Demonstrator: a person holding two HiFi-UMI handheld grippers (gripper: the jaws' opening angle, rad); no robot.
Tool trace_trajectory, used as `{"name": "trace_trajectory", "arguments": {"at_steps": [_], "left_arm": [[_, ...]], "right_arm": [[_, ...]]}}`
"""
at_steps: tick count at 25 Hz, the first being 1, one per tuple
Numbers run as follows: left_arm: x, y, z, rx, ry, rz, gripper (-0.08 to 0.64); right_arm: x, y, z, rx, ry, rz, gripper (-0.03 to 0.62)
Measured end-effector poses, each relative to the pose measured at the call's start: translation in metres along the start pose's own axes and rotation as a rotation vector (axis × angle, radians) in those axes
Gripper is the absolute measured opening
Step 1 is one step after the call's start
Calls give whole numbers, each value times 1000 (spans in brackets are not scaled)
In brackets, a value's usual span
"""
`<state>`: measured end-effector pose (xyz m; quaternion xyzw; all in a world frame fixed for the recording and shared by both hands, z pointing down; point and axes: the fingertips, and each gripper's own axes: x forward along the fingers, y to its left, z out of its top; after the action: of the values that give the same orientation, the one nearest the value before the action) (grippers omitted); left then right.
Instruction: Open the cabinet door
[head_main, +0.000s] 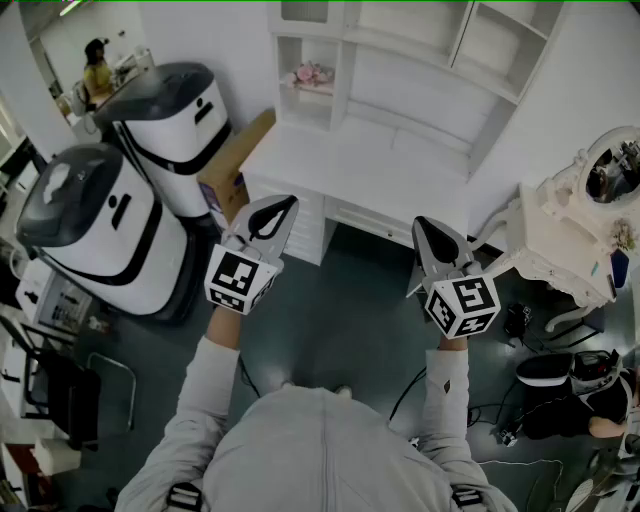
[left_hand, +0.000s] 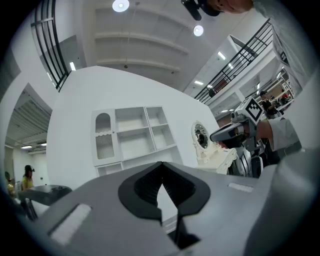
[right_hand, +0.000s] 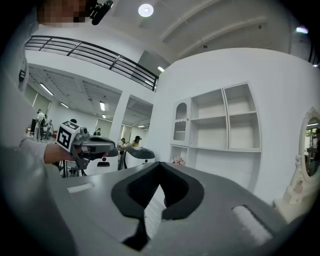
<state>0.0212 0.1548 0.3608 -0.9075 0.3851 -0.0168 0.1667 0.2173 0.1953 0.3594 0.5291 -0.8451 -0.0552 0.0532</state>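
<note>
White and arch-panelled, the cabinet door (left_hand: 102, 136) is sitting closed at the shelf unit's (head_main: 420, 60) top left corner, above a cubby (head_main: 283, 75) holding pink flowers (head_main: 310, 74). Left gripper (head_main: 285, 205) and right gripper (head_main: 425, 228) are hovering well short of it, jaws pressed together, empty.

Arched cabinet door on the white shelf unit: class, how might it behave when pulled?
The arched cabinet door looks small and rigid, so probably light and stiff. Set closed in the white shelf unit, it would likely swing, not lift.
</note>
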Motion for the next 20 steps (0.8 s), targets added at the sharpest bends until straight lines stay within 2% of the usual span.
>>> {"name": "trace_trajectory", "arguments": {"at_steps": [15,20], "left_arm": [[18,-31,0,0,38,28,17],[30,-50,-2,-6,47,51,17]], "right_arm": [[-20,-42,-9,24,-21,1,3],[-27,-56,-15,23,-22,47,3]]}}
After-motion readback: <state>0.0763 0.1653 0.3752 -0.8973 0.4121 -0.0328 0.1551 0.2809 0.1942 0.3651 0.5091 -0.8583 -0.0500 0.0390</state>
